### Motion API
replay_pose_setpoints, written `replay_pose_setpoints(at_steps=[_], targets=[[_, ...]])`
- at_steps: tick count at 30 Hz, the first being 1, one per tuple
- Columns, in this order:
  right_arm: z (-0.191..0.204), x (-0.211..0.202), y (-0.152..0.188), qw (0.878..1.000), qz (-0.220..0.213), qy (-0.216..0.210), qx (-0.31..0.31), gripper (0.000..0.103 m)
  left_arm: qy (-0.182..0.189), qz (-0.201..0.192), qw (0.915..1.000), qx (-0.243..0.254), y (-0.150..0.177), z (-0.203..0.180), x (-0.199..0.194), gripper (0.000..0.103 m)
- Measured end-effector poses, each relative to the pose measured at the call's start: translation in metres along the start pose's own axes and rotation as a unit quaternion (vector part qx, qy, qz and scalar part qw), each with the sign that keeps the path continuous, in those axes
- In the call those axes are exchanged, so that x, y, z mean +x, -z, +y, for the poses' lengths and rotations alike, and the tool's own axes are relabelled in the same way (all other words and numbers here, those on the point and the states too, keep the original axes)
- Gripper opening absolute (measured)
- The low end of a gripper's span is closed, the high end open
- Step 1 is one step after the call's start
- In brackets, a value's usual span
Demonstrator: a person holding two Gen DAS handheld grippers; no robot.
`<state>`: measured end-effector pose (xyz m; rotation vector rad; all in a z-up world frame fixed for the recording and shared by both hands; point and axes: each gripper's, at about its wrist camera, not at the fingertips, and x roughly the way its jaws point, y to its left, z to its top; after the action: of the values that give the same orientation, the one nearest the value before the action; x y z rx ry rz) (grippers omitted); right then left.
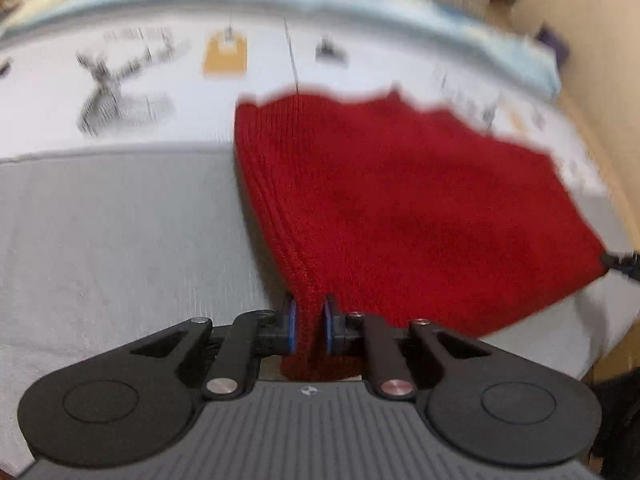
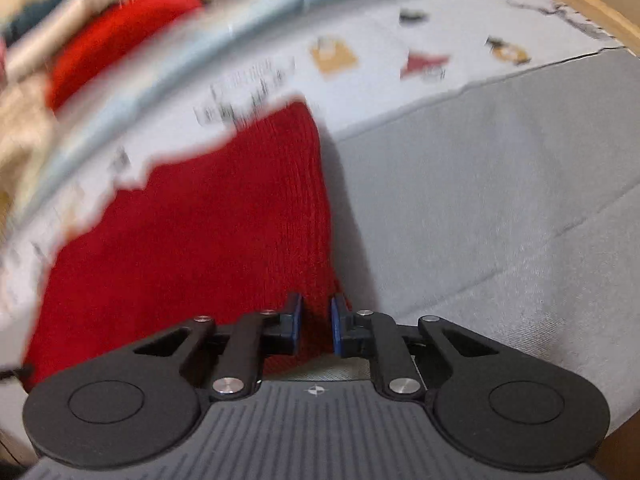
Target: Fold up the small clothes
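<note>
A red knitted garment (image 1: pixel 392 208) hangs stretched between my two grippers above the bed. My left gripper (image 1: pixel 310 322) is shut on its near left corner, the knit bunched between the blue pads. In the right wrist view the same red garment (image 2: pixel 208 232) spreads to the left, and my right gripper (image 2: pixel 316 326) is shut on its near right corner. The far edge of the garment is ragged and blurred by motion. The tip of the other gripper (image 1: pixel 622 262) shows at the garment's right corner in the left wrist view.
Under the garment lies a grey sheet (image 1: pixel 120 232) and beyond it a white printed cover (image 1: pixel 160 64) with small pictures. A pale blue band (image 1: pixel 500 48) runs along the far side. A second red item (image 2: pixel 120 36) lies blurred at the back left. A tan wall (image 1: pixel 592 40) stands on the right.
</note>
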<state>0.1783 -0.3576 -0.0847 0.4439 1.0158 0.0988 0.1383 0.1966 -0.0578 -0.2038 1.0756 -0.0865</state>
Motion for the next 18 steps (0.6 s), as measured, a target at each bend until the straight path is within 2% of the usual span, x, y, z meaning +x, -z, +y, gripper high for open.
replay_pose_setpoints(at_steps=[1, 3, 6, 7, 8, 9, 10, 12, 14, 16, 18], targets=[[-0.001, -0.009, 0.002, 1.000, -0.018, -0.012, 0.006, 0.014, 0.001, -0.021, 0.9998, -0.007, 0.002, 0.001, -0.009, 0.013], [0.000, -0.011, 0.005, 1.000, -0.023, -0.001, 0.000, 0.014, -0.016, -0.050, 0.9985, -0.016, 0.008, 0.002, -0.013, 0.014], [-0.001, 0.008, 0.009, 0.998, 0.013, 0.060, -0.011, 0.016, -0.071, -0.003, 0.9973, -0.014, 0.010, -0.001, 0.012, 0.019], [-0.003, 0.013, 0.013, 0.997, 0.025, 0.076, -0.020, 0.016, -0.090, 0.000, 0.9959, -0.014, 0.011, -0.001, 0.016, 0.020], [-0.003, 0.015, 0.013, 0.995, 0.029, 0.092, -0.029, 0.018, -0.104, -0.014, 0.9944, -0.012, 0.012, -0.002, 0.013, 0.021], [-0.001, 0.013, 0.014, 0.994, 0.022, 0.106, -0.035, 0.025, -0.114, -0.032, 0.9929, -0.008, 0.012, -0.005, 0.006, 0.022], [0.001, 0.007, 0.013, 0.993, 0.005, 0.110, -0.040, 0.032, -0.117, -0.052, 0.9918, -0.004, 0.013, -0.007, -0.002, 0.022], [0.006, -0.003, 0.012, 0.995, -0.020, 0.087, -0.046, 0.037, -0.087, -0.078, 0.9932, 0.001, 0.013, -0.009, -0.015, 0.022], [0.011, -0.003, 0.011, 0.996, -0.022, 0.061, -0.060, 0.038, -0.062, -0.060, 0.9963, 0.007, 0.016, -0.013, -0.012, 0.022], [0.015, 0.004, 0.013, 0.996, -0.006, 0.050, -0.075, 0.041, -0.058, -0.024, 0.9978, 0.019, 0.020, -0.016, 0.000, 0.022], [0.016, 0.015, 0.017, 0.995, 0.025, 0.053, -0.079, 0.042, -0.085, 0.025, 0.9949, 0.047, 0.027, -0.018, 0.022, 0.021]])
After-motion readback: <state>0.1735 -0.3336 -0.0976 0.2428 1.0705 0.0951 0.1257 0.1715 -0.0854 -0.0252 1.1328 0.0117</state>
